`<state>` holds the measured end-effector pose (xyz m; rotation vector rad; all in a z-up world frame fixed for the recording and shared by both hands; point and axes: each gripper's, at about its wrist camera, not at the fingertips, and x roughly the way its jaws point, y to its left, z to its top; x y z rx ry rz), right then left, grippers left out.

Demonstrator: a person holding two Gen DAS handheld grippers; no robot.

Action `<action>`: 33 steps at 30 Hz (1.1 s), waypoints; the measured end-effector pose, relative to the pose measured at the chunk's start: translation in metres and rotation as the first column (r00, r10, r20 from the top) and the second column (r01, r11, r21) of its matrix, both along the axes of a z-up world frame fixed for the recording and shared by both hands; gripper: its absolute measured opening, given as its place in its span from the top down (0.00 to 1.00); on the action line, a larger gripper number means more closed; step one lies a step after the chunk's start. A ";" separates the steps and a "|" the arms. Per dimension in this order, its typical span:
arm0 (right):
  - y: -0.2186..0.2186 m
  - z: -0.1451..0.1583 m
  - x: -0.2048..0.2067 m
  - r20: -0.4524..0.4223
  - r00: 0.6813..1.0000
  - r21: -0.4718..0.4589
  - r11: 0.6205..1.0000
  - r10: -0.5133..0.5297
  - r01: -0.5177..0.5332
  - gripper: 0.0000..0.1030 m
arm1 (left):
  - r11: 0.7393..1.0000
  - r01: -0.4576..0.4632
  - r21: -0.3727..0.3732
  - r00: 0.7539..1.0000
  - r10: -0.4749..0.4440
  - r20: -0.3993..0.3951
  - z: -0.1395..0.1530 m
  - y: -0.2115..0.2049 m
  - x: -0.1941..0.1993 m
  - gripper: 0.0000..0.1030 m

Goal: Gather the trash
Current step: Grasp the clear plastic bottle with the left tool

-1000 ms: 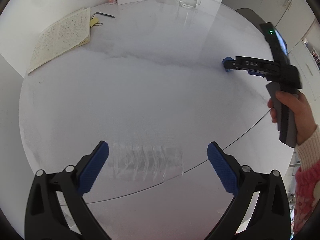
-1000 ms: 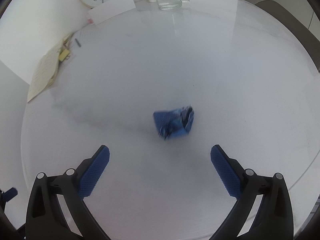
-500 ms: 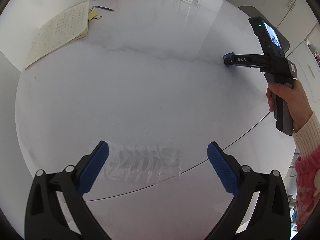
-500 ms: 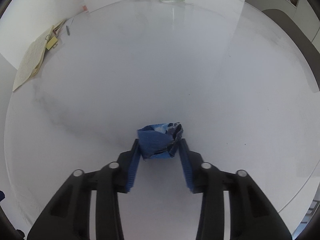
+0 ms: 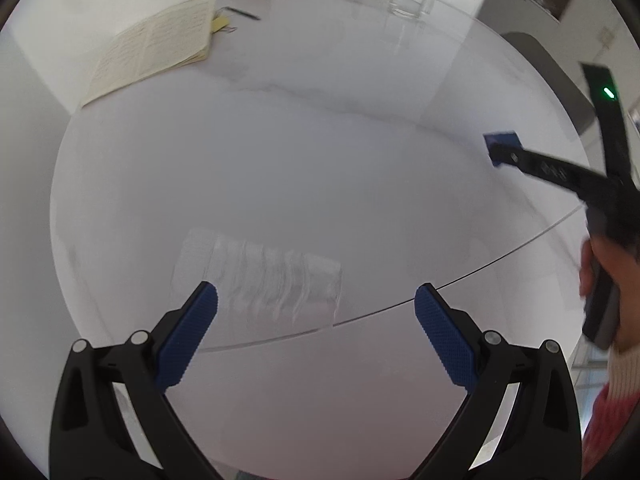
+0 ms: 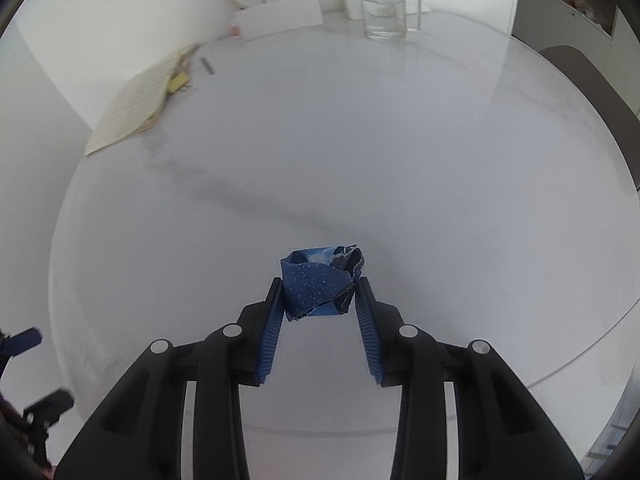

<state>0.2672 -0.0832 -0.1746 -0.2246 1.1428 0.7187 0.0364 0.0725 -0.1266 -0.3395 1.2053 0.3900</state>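
My right gripper [image 6: 318, 292] pinches the crumpled blue wrapper [image 6: 320, 282] over the white table [image 6: 400, 160], well in front of the glass mug [image 6: 386, 8]. My left gripper [image 5: 316, 308] is spread wide around a clear plastic tray [image 5: 260, 280] near the table edge.

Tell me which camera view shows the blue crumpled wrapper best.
The right wrist view: the blue crumpled wrapper sits near the centre, sharp, pinched between the right tongs. The left wrist view shows only a small blue patch at the blurred tip of those tongs, so I cannot tell the wrapper from a pad.
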 end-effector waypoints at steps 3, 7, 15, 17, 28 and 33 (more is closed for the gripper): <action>0.000 0.009 -0.024 -0.001 0.997 0.022 0.997 0.075 -0.074 0.64 | 0.994 -0.108 -0.022 0.994 0.108 -0.005 0.001 -0.003 -0.011 0.08; 0.009 0.013 -0.042 0.003 0.987 0.032 0.987 0.160 -0.160 0.64 | 0.958 -0.282 -0.059 0.960 0.281 -0.021 -0.003 0.000 -0.017 0.08; 0.026 0.024 -0.050 0.032 0.968 0.010 0.968 0.250 -0.250 0.64 | 0.726 -0.668 -0.165 0.743 0.662 -0.096 -0.024 0.032 -0.012 0.08; 0.028 0.024 -0.048 0.034 0.966 -0.003 0.966 0.257 -0.257 0.64 | 0.672 -0.722 -0.162 0.691 0.714 -0.115 -0.030 0.038 -0.012 0.08; 0.045 0.025 -0.042 0.024 0.966 -0.026 0.966 0.259 -0.258 0.63 | 0.477 -0.874 -0.096 0.486 0.852 -0.193 -0.061 0.064 0.001 0.08; 0.049 0.022 -0.039 0.013 0.966 -0.043 0.966 0.258 -0.257 0.63 | 0.401 -0.910 -0.110 0.416 0.882 -0.224 -0.074 0.075 0.004 0.08</action>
